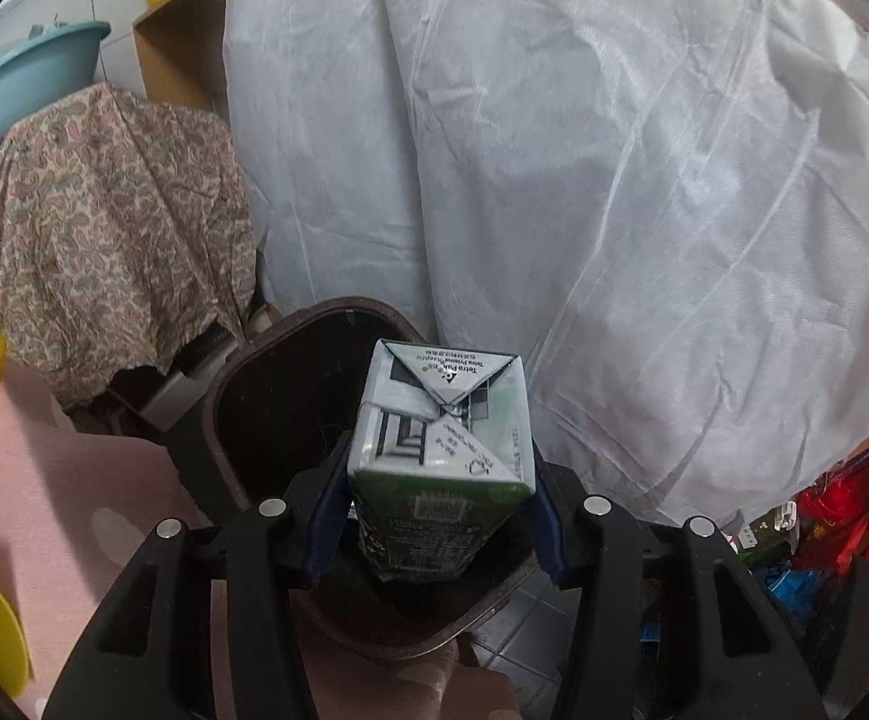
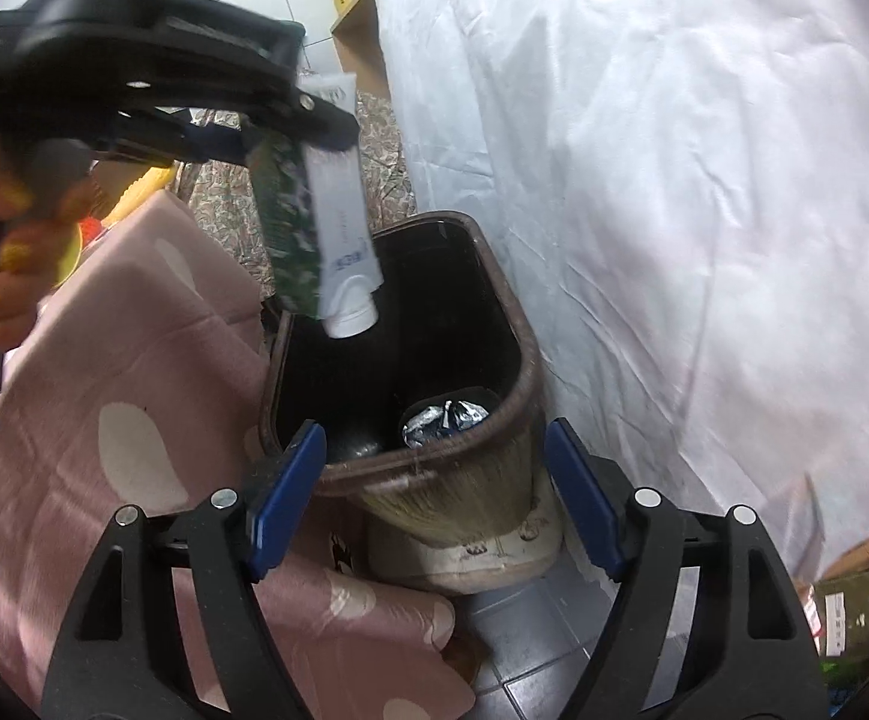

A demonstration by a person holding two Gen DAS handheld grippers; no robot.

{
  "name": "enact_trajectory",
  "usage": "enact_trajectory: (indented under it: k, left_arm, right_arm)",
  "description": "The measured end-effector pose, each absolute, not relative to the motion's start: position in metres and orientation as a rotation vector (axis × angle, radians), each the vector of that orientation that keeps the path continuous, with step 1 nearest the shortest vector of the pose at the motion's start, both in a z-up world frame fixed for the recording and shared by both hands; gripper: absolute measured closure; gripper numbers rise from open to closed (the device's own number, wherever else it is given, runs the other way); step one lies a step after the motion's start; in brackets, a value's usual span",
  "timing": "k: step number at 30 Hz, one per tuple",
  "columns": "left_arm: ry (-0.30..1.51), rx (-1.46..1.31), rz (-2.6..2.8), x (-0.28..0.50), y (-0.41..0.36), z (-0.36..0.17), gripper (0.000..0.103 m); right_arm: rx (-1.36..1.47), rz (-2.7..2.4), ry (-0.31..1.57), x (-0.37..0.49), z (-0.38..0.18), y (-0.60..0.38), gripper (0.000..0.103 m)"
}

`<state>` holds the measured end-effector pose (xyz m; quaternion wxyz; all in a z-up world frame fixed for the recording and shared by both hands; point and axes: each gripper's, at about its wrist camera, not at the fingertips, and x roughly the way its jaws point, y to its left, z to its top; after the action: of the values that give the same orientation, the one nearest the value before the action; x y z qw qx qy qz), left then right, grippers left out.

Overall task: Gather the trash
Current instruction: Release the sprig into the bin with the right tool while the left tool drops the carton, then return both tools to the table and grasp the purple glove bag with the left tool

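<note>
Right wrist view: the right tool (image 2: 434, 498) stands open and empty just before the near rim of the brown bin (image 2: 518, 360). A crumpled foil wrapper (image 2: 446, 420) lies inside. Above the opening a white tube (image 2: 344, 222) hangs cap down. Beyond, the left tool (image 2: 266, 138), in a hand (image 2: 8, 240), points steeply down. Left wrist view: the left tool's blue pads (image 1: 329, 504) clamp a green carton (image 1: 440, 456) over the bin, against a white sheet (image 1: 614, 180).
</note>
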<state>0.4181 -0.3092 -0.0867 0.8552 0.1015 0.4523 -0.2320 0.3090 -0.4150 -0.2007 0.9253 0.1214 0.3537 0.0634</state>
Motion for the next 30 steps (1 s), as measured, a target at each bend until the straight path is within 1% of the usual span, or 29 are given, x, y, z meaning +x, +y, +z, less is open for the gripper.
enact_trajectory:
  k: [10,15,17,18,19,23,30]
  left_arm:
    - [1.021,0.225,-0.409,0.433,-0.316,-0.116,0.053]
    - [1.111,0.237,-0.378,0.438,-0.319,-0.13,0.052]
    - [1.107,0.242,-0.386,0.435,-0.319,-0.129,0.046]
    - [1.098,0.254,-0.39,0.433,-0.319,-0.126,0.037]
    - [1.088,0.264,-0.389,0.431,-0.319,-0.125,0.034]
    - [1.037,0.263,-0.422,0.42,-0.313,-0.109,0.033]
    - [0.902,0.249,-0.502,0.374,-0.285,-0.064,0.022]
  right_arm:
    - [0.259,0.123,0.715,0.287,-0.196,-0.423,0.027]
    - [0.277,0.121,0.707,0.28,-0.194,-0.426,0.027]
    - [0.283,0.121,0.703,0.279,-0.193,-0.427,0.027]
    - [0.281,0.12,0.701,0.277,-0.192,-0.427,0.027]
    - [0.277,0.12,0.698,0.276,-0.191,-0.427,0.027]
    - [0.27,0.122,0.688,0.274,-0.185,-0.425,0.027]
    - [0.255,0.17,0.669,0.268,-0.167,-0.414,0.027]
